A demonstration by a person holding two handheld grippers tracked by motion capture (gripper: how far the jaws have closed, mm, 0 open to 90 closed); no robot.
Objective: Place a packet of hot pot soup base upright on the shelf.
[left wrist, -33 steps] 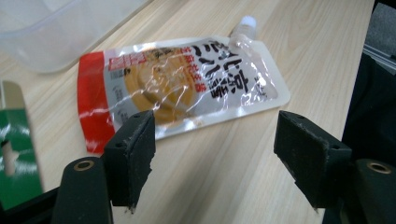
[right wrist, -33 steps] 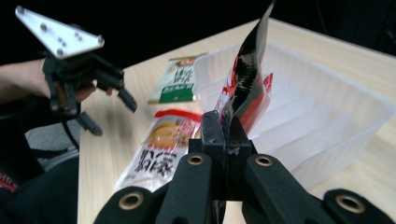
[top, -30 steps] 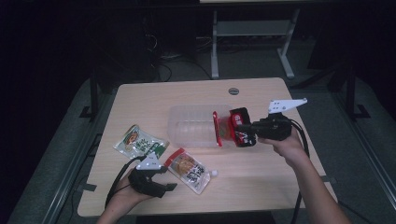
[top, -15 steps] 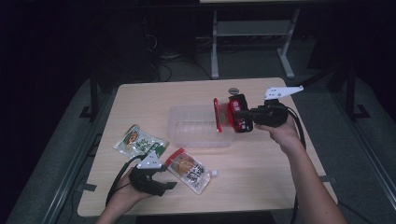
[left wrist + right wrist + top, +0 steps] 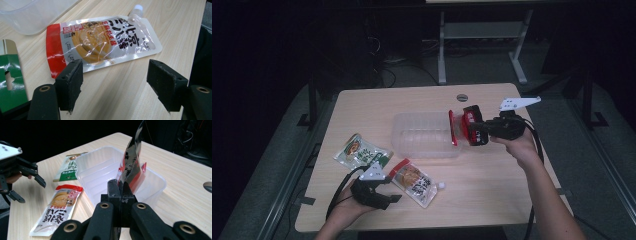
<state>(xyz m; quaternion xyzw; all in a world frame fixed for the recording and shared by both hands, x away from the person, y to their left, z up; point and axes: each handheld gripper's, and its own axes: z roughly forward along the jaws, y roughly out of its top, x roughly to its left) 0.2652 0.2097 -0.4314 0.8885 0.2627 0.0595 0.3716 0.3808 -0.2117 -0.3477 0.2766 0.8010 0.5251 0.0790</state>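
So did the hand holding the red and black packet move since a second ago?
Yes. The right gripper carried the red and black packet leftward, from beside the clear tub's right end to over its right rim, with the packet upright.

Red-and-black glossy pouch (image 5: 132, 167) over a clear tub (image 5: 422, 136); red-topped pouch (image 5: 100, 42) with black lettering, a green-and-white one (image 5: 360, 151), all on the pale woodgrain desk (image 5: 492, 185).

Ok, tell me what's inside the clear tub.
The tub looks empty; its ribbed floor shows through. The right gripper holds a red-black pouch over its near end, hiding the corner behind it.
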